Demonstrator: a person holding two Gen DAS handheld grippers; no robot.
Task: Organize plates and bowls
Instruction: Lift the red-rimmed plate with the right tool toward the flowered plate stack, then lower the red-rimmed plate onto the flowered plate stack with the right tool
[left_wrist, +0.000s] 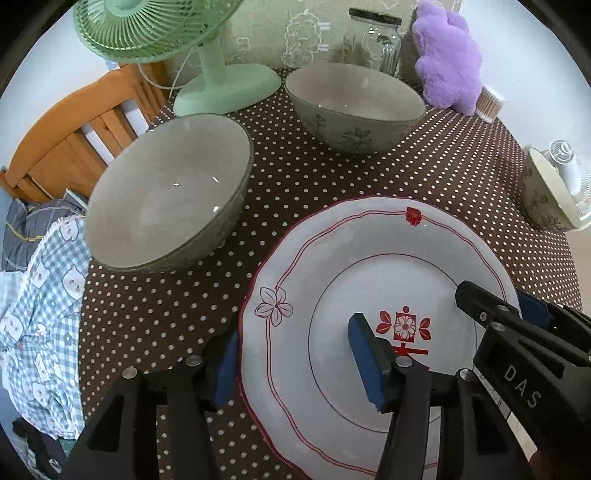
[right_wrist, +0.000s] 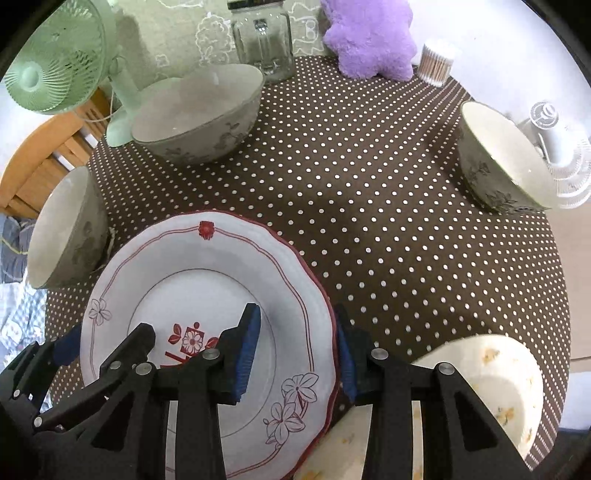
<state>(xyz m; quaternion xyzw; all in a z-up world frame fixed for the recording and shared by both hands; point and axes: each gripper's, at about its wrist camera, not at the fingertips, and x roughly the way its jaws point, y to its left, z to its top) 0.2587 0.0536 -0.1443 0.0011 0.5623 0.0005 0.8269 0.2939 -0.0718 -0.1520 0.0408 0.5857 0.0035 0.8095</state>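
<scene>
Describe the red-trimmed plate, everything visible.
The plate is white, glossy, ceramic-looking, with a scalloped red-edged rim, a double red line, outlined flowers and a red floral emblem at its centre. It looks empty and roughly level over the dotted tablecloth. The left gripper straddles its left rim, the right gripper its right rim, one finger above, one outside. Whether pads press is unclear.

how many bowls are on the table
4. One grey bowl at the left edge beside the plate, one at the back by the green fan, one at the right edge, and a yellow-flowered bowl near right, partly hidden by the right gripper.
</scene>
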